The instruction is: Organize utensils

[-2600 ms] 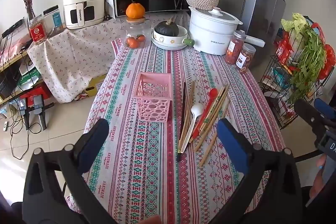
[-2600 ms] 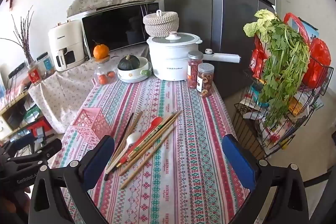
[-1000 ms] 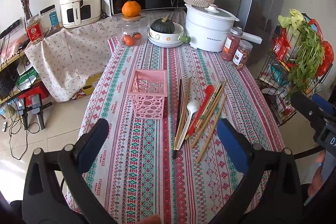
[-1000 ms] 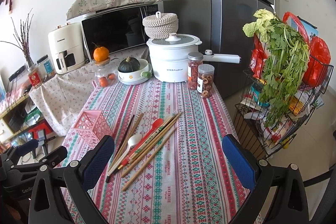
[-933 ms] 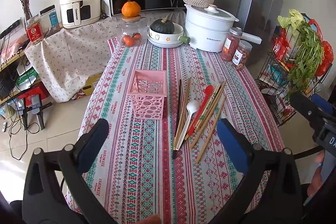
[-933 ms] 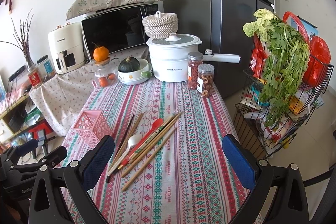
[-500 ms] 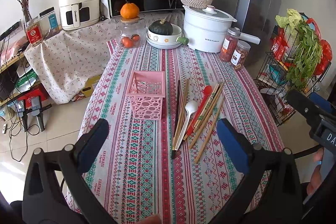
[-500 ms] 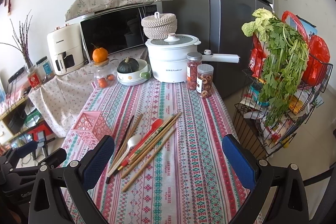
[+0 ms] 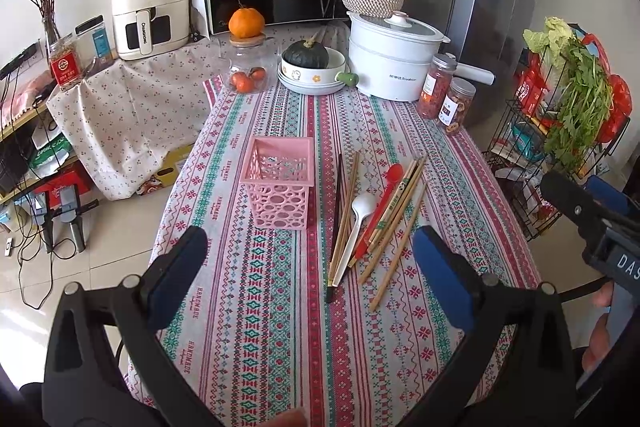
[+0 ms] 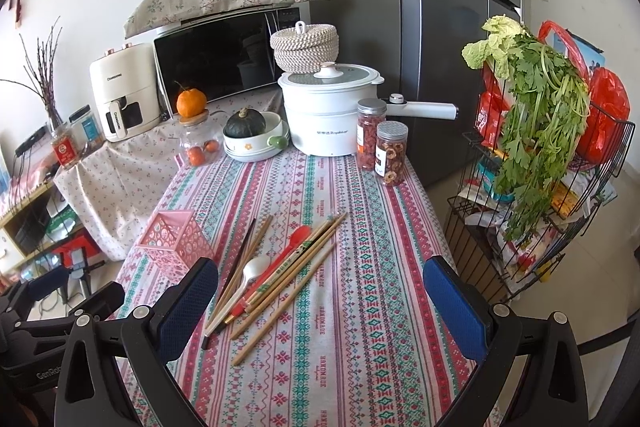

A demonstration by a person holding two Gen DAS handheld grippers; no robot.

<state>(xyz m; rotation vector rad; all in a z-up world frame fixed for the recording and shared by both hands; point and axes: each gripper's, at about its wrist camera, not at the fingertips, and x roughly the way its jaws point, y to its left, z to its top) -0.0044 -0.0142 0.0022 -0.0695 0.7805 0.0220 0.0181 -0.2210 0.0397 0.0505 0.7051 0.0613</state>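
Note:
A pink openwork basket [image 9: 279,187] stands empty on the striped tablecloth [image 9: 272,327]; it also shows in the right wrist view [image 10: 176,243]. To its right lies a loose pile: a white spoon [image 9: 356,223], a red spoon [image 9: 380,207], wooden chopsticks [image 9: 400,215] and a dark chopstick [image 9: 336,223]. The pile shows in the right wrist view too [image 10: 280,275]. My left gripper [image 9: 308,267] is open and empty, held above the near table edge. My right gripper [image 10: 320,303] is open and empty, near the pile's right side.
At the table's far end stand a white pot [image 9: 390,63], two spice jars [image 9: 446,97], a bowl with a squash [image 9: 312,67] and a glass jar with oranges [image 9: 246,67]. A wire rack with greens [image 10: 536,163] stands right of the table. A fridge [image 10: 420,27] is behind.
Both grippers have drawn slightly back and up, so the table looks a little further away. Nothing on the table has moved.

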